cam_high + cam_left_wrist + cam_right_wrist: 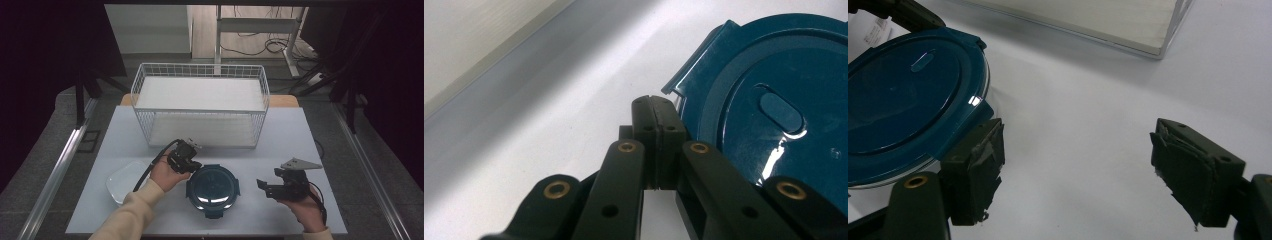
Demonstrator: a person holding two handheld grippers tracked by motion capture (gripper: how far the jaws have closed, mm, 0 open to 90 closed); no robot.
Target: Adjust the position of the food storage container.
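A round container with a dark teal lid sits near the front middle of the table; the same lid shows in the left gripper view and the lid again in the right gripper view. My left gripper is at the lid's upper left edge, its jaws shut with nothing between them; its tips sit just beside a lid flap. My right gripper hangs to the right of the container with its jaws wide apart and empty; its pads frame bare table.
A white wire basket with a flat white insert stands at the back middle of the table. A white shallow dish lies at the front left, partly under my left forearm. The grey table top ends close to my hands.
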